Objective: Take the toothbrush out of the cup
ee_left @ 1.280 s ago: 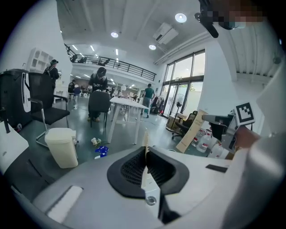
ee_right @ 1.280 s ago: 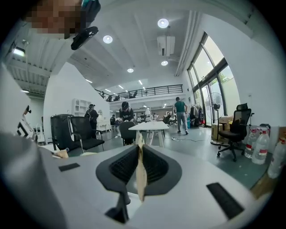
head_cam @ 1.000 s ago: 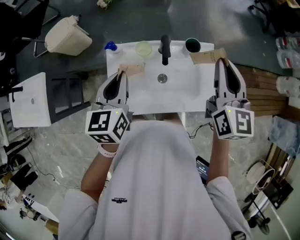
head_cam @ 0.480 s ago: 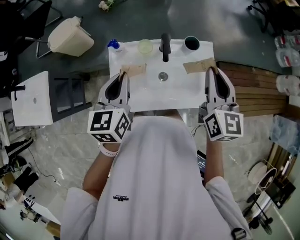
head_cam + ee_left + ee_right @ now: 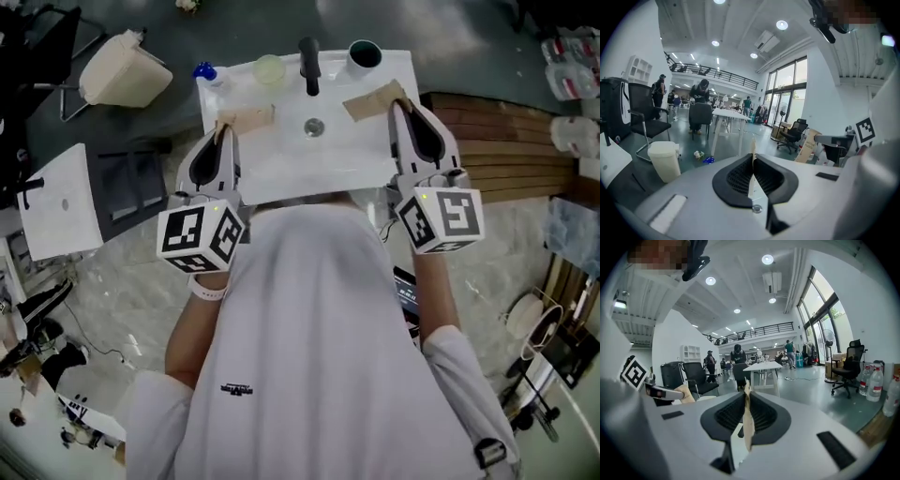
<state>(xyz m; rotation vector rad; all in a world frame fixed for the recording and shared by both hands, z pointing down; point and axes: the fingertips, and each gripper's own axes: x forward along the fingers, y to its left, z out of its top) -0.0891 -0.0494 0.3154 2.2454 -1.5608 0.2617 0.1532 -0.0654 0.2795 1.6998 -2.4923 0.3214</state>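
A dark cup [image 5: 364,54] stands on the back right corner of the white sink [image 5: 281,173]; I see no toothbrush in it. My left gripper [image 5: 225,133] reaches over the sink's left side, shut on a tan paper piece [image 5: 246,119]. My right gripper [image 5: 400,105] is over the sink's right side, shut on a second tan paper piece [image 5: 373,99]. In the left gripper view a thin tan sheet [image 5: 751,176] stands edge-on in the left gripper [image 5: 753,157]. The right gripper view shows the right gripper [image 5: 746,392] pinching a tan sheet [image 5: 748,425].
A black faucet [image 5: 308,64] and the drain [image 5: 314,127] sit mid-sink. A pale green dish [image 5: 269,68] and a blue object [image 5: 204,71] are at the back left. A cream bin [image 5: 124,69] stands left of the sink, wooden slats [image 5: 506,141] to the right.
My right gripper has moved left from the sink's right edge to over the basin, carrying its paper piece. The left gripper has stayed about where it was.
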